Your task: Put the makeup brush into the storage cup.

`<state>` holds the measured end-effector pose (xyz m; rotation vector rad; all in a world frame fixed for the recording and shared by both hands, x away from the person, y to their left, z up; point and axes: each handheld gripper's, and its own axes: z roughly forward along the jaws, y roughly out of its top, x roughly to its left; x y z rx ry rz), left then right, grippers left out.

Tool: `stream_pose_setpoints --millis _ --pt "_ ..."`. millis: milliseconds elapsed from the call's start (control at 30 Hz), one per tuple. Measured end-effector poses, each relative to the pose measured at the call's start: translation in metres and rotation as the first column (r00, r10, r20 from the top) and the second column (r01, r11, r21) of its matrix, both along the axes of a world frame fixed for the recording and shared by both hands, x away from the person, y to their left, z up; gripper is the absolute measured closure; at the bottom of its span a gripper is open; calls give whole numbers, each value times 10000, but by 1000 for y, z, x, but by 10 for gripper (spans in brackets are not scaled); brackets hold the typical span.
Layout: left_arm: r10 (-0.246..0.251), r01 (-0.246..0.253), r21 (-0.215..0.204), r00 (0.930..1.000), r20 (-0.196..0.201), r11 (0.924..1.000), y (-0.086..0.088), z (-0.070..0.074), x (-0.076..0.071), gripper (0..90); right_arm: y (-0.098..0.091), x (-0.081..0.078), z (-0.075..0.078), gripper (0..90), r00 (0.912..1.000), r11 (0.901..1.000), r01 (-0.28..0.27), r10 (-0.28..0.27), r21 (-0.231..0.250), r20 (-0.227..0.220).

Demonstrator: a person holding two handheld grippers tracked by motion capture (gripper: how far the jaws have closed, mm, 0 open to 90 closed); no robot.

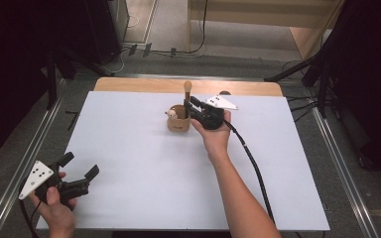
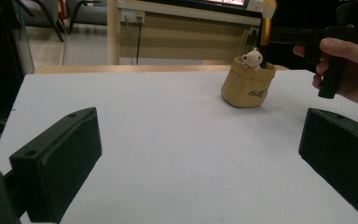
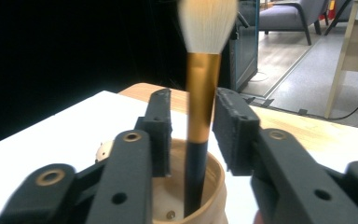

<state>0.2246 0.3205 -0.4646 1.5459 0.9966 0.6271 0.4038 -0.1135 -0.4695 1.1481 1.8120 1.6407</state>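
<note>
Right tongs (image 3: 191, 135) loosened, brush (image 3: 200, 107) (upright) in pot (image 3: 212, 196)

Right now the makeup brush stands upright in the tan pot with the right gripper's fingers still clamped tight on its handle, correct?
Not quite. In the right gripper view the makeup brush does stand upright in the tan pot, but the right gripper is open: there are gaps on both sides of the handle, so nothing is clamped.

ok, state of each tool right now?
Left tool: open, holding nothing, low over the table.
Right tool: open, pads apart from the makeup brush standing between them in the tan cup.
</note>
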Motion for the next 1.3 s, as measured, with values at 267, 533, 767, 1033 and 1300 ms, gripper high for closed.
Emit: stream_pose_setpoints --millis 267,533,767,1033,1300 --pt "52 -52 -70 10000 18 10000 1 1 0 0 -5 -13 7 445 9981 9984 -562 561 -30 -255" --pt "40 -40 -27 10000 12 10000 1 0 0 0 -26 -34 16 214 9999 9997 -39 35 -224 -163" --pt "15 -15 15 10000 8 10000 0 0 0 0 -50 -57 14 14 9971 9945 507 -556 -916 -511" --pt "5 -5 14 10000 2 10000 -1 0 0 0 -73 -79 10 0 9952 9955 624 -674 -710 -703" --pt "-5 5 62 10000 4 10000 -1 0 -1 0 -92 -99 5 0 9940 9938 845 -891 -728 -629"
